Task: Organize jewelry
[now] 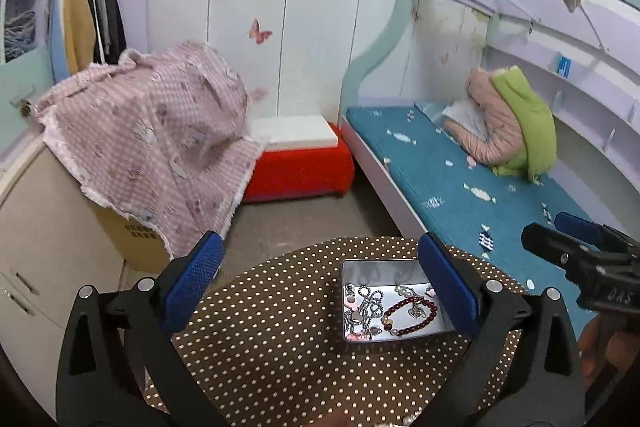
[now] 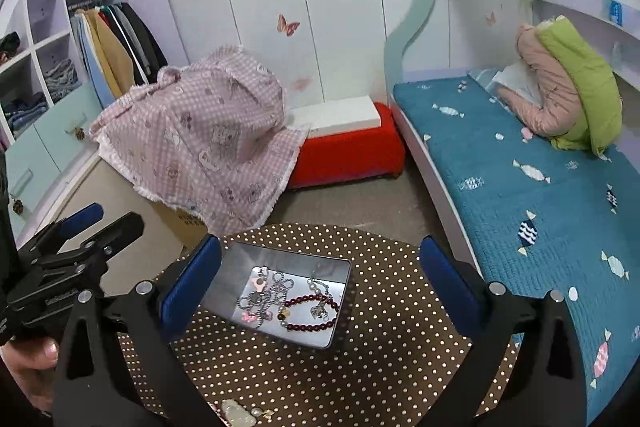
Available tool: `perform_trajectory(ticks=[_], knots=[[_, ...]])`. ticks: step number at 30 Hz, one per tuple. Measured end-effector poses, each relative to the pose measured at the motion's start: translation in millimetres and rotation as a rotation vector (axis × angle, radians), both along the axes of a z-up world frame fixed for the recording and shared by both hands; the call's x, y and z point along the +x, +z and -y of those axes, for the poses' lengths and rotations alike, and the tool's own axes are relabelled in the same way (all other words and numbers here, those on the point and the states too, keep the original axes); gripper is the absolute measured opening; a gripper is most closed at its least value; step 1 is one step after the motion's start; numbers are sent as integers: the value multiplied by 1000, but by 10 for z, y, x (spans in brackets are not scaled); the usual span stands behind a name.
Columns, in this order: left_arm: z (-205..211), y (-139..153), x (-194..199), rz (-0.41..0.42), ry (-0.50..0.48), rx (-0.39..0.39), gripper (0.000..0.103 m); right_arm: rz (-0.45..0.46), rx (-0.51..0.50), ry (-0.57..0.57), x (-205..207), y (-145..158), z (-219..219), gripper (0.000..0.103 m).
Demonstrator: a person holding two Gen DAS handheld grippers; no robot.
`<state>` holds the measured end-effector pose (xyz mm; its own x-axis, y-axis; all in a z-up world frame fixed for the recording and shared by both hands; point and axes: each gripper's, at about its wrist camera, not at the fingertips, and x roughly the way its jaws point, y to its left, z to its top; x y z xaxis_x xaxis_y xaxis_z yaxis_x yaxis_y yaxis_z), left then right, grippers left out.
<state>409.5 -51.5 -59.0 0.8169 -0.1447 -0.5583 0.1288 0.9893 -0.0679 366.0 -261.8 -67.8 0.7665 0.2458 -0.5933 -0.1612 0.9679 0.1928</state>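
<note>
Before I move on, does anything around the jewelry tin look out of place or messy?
Yes. A pale trinket with small beads lies loose on the polka-dot table at its near edge, outside the metal tin. Inside the tin, silver chains lie tangled in a heap beside the dark red bead bracelet. Nothing looks broken.
</note>
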Motion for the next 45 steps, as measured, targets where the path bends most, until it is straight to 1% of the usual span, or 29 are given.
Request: perform_trajectory(ticks=[5, 13, 17, 20, 25, 27, 30, 38, 43, 45], knots=[[-81, 244, -439, 67, 10, -3, 98, 62, -4, -21, -312, 207, 33, 96], [-209, 479, -1079, 154, 25, -20, 98, 177, -16, -79, -968, 475, 90, 96], [-241, 521, -1375, 191, 34, -9, 98, 219, -25, -106, -1242, 526, 89, 96], [-266, 518, -1562, 203, 32, 0, 98, 244, -39, -124, -1432, 537, 60, 96], [-315, 546, -1813, 225, 47, 22, 98, 273, -71, -131, -1631, 528, -54, 96], [-314, 555, -1912, 233, 53, 31, 98, 279, -82, -137, -1706, 505, -94, 96], [-329, 545, -2038, 233, 46, 23, 98, 274, -86, -139, -1783, 439, -148, 96], [-350, 454, -2227, 229, 59, 24, 98, 227, -94, -155, -1938, 161, -244, 96], [-422, 333, -2275, 193, 55, -15, 98, 194, -101, -158, -1973, 47, -261, 96], [-427, 295, -2274, 181, 55, -10, 98, 183, -111, -161, -1984, 8, -265, 96]])
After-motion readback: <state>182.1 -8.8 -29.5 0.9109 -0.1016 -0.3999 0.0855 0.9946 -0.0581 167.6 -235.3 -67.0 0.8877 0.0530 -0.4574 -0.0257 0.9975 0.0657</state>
